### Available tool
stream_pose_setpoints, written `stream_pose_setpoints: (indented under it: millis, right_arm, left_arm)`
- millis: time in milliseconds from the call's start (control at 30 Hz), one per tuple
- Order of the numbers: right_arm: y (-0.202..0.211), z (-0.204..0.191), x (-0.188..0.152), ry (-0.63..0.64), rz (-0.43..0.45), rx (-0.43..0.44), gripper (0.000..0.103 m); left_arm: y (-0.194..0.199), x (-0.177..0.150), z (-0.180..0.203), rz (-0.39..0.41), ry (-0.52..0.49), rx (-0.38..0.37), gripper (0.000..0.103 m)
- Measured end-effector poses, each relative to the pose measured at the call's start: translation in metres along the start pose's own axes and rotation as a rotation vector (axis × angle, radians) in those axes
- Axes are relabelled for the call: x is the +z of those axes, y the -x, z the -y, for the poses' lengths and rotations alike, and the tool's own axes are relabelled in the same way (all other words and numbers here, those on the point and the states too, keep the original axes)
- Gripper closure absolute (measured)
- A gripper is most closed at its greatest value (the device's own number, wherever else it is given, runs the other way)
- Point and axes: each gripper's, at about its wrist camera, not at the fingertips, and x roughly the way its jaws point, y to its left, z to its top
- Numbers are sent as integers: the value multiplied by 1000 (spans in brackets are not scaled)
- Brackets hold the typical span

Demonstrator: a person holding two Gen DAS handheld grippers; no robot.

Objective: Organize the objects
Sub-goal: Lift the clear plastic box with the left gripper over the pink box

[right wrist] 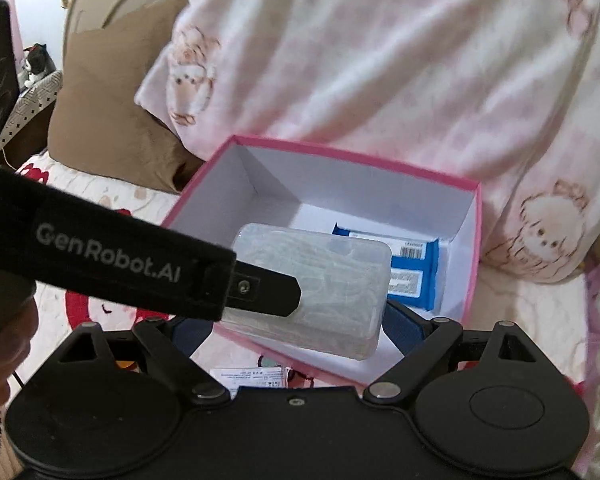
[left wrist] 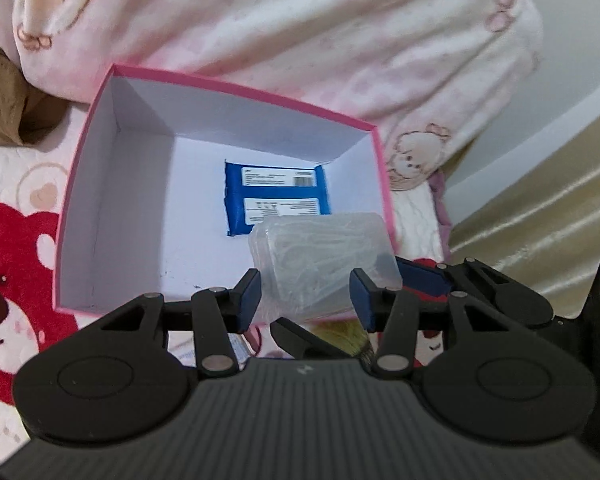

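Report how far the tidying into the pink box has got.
Done: a blue packet already lies on the floor of the pink box. In hand: the clear plastic case is held over the box by the left tool and the right tool together. Left: lowering the case in; a small labelled item lies outside.

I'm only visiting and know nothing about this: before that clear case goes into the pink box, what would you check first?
1. Left hand-held gripper grips the clear plastic case: ok, pads press on both sides.
2. Right hand-held gripper grips the case too: cannot tell; its jaws stand wide around it and one pad is partly hidden.
3. Pink box is open: ok, no lid on it.
4. Case is fully inside the box outline: not ok, it seems to hang over the near rim.
5. Free floor in the box: ok, bare white floor shows beside the blue packet.
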Motion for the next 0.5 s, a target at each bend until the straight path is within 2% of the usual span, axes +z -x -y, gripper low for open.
stream_pose_setpoints:
  millis: [267,400,500]
  right_arm:
    - [-67,11,18,-35,-189,24,15]
    - [-93,16,21,-69,-241,23,16]
    - [-104,22,21,-62,-249,12,19]
  left_arm:
    - [-50,15,-47,-61,155,17,57]
    - [-72,18,-62,-95,196,15,56]
    - [-81,20,-65,-92,192,19,56]
